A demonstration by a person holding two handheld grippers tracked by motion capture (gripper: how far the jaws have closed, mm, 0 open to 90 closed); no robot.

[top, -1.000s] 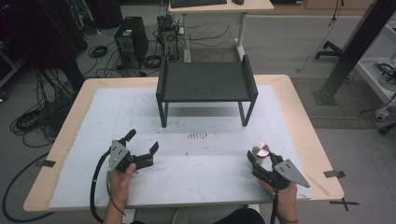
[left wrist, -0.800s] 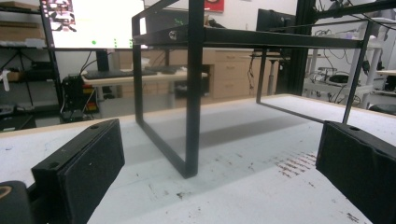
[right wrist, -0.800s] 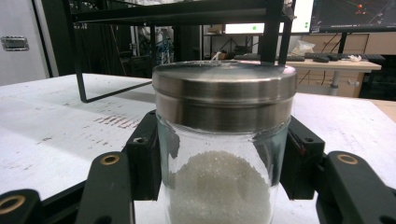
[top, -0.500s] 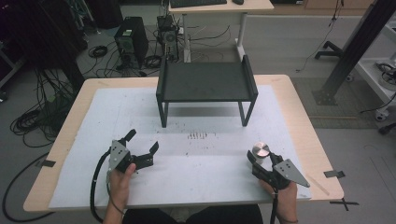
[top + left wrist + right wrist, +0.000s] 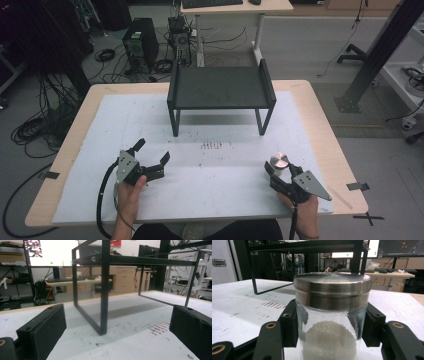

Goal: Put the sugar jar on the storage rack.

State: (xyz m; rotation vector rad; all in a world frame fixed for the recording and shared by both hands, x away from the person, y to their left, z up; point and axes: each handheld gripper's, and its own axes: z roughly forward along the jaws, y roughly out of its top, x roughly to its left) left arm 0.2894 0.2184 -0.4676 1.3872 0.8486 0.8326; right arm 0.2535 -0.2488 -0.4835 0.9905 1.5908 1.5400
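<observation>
Standing ahead of the clamped jar [image 5: 332,315]: black shelf [image 5: 220,87].

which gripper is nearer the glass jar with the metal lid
Right. The right gripper has its jaws on both sides of the glass jar; the left gripper sits open far across the table, apart from it.

A clear glass jar [image 5: 329,325] with a steel lid stands upright on the bench's [image 5: 210,195] right front, partly filled with white granules.
</observation>
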